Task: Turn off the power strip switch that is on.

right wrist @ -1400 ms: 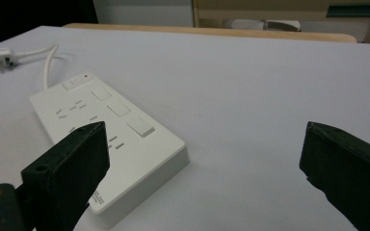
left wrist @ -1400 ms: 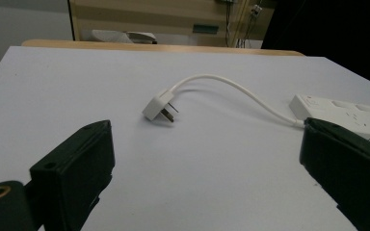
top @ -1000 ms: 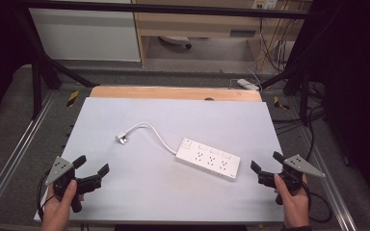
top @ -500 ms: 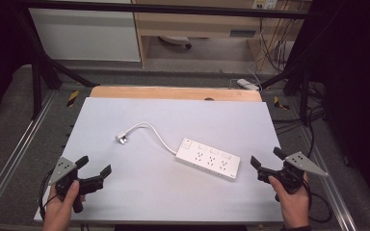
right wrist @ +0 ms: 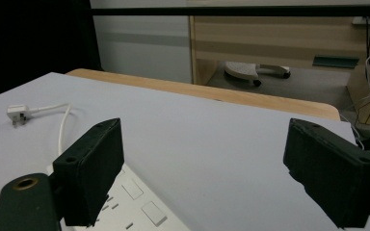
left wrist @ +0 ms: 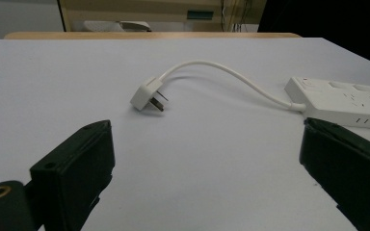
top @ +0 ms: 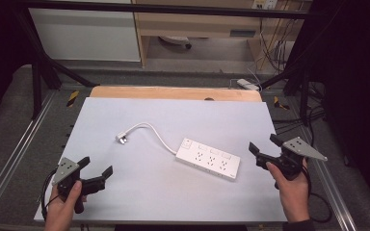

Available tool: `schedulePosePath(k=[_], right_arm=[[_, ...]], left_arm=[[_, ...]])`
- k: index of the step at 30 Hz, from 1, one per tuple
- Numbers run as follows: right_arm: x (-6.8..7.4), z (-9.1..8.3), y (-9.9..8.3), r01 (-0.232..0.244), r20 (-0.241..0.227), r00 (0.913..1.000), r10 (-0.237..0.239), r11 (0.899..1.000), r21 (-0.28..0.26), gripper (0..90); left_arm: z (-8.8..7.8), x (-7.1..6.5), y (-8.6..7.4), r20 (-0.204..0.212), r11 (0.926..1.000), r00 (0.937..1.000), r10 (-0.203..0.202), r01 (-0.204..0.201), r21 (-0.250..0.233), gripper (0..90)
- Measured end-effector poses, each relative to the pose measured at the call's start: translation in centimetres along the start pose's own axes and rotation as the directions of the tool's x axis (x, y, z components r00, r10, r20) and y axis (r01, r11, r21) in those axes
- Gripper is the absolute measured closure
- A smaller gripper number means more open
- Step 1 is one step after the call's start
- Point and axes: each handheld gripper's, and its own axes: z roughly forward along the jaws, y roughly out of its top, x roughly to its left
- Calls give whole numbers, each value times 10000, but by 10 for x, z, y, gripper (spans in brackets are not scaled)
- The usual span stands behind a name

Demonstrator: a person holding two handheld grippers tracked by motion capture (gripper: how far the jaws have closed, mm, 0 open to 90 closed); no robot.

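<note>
The power strip (top: 208,159) lies flat on the bench (top: 125,115), a bit right of the middle. Its cord (top: 151,132) curls away from the strip's left end to the plug (top: 122,138), which lies on its side, pins showing.

The left tool (top: 95,173) is wide open and holds nothing. It sits well apart from the strip, nearer the plug. The right tool (top: 264,148) is wide open too, just beside the strip's right end, not touching it.

What could go wrong: the strip is smooth and flat, so a grab at one end could make it slide or spin. A pull on the plug could drag the strip along, since the cord is short. The pins could slip out of a poor grip.

In the right tool's view the strip is cut off at the bottom. The tiny marks on the strip are too small to read.
</note>
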Motion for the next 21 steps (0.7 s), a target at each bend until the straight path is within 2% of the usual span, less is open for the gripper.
schedulePosePath(k=[6, 8, 21], right_arm=[[2, 8, 10, 144, -68, 9999, -145, 9999, -72, 150], [3, 12, 12, 36, -143, 9999, -37, 9999, -114, 131], [16, 38, 15, 321, -380, 9988, -310, 9991, 292, 55]], left_arm=[[1, 0, -1, 17, 10000, 10000, -26, 26, 70, 54], [1, -1, 0, 91, 9999, 9999, 66, -67, 88, 54], [2, -2, 0, 121, 9999, 9999, 92, -93, 91, 53]])
